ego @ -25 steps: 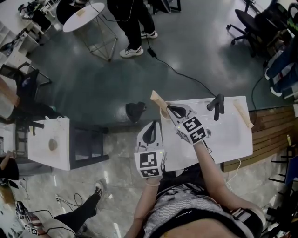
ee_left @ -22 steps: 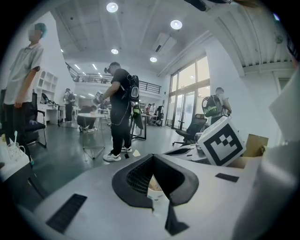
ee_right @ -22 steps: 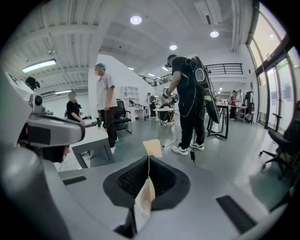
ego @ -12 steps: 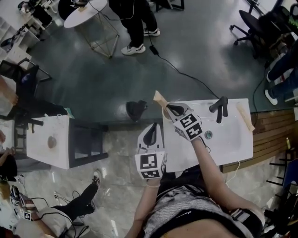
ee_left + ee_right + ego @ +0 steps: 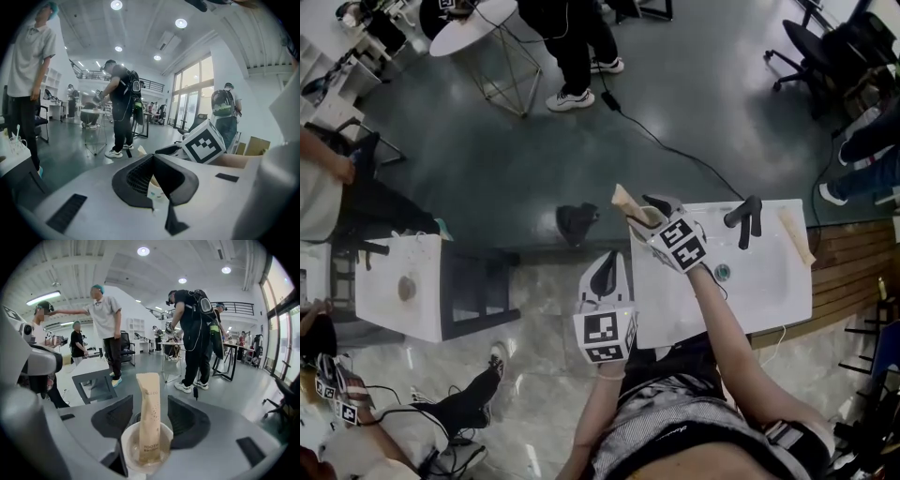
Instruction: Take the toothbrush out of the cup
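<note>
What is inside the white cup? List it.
A tan paper-wrapped toothbrush packet stands inside the round white cup, top sticking out. The wrapper hides the brush itself.

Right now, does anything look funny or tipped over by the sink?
Nothing stands out. The wrapped toothbrush stands upright in the cup, the cup is not tipped, and nothing looks spilled or broken on the sink top.

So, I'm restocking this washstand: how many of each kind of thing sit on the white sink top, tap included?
Cup: 1
Tan packets: 2
Black tap: 1
Total: 4
</note>
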Tool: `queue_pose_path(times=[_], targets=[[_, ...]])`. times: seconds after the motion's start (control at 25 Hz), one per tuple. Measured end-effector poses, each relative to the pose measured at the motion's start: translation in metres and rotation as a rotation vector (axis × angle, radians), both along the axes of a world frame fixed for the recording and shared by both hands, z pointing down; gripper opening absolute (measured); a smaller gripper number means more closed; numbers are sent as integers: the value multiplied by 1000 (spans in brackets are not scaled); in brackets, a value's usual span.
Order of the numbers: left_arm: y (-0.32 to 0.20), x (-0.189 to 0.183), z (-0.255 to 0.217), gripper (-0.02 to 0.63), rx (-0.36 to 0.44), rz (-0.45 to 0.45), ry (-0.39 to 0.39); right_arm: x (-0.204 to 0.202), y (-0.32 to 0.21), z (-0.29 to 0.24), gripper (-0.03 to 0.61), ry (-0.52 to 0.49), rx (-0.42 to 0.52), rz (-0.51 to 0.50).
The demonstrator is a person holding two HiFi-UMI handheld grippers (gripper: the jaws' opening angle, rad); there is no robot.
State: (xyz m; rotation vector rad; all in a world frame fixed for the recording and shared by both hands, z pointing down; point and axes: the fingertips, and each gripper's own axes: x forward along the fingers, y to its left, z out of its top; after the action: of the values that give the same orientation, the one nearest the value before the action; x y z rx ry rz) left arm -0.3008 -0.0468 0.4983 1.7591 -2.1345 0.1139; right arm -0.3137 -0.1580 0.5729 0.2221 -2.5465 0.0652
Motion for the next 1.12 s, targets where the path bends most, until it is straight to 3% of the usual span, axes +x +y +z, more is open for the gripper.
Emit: queue_pose_path(times=[0.28, 0.44, 0.68, 0.92, 1.12], targets=[[5, -3, 2, 5, -3, -9, 16, -14, -6, 29, 291, 134, 4, -43], [8, -7, 6, 5, -12, -20, 18, -22, -3, 49, 293, 189, -42, -74], [12, -9, 7, 5, -19, -25, 23, -26, -3, 56, 290, 180, -60, -66], [10, -2, 7, 5, -17, -15, 23, -18, -7, 53, 173, 165, -7, -57], [11, 6, 5, 5, -14, -6, 21, -11, -10, 48, 141, 155, 19, -58]])
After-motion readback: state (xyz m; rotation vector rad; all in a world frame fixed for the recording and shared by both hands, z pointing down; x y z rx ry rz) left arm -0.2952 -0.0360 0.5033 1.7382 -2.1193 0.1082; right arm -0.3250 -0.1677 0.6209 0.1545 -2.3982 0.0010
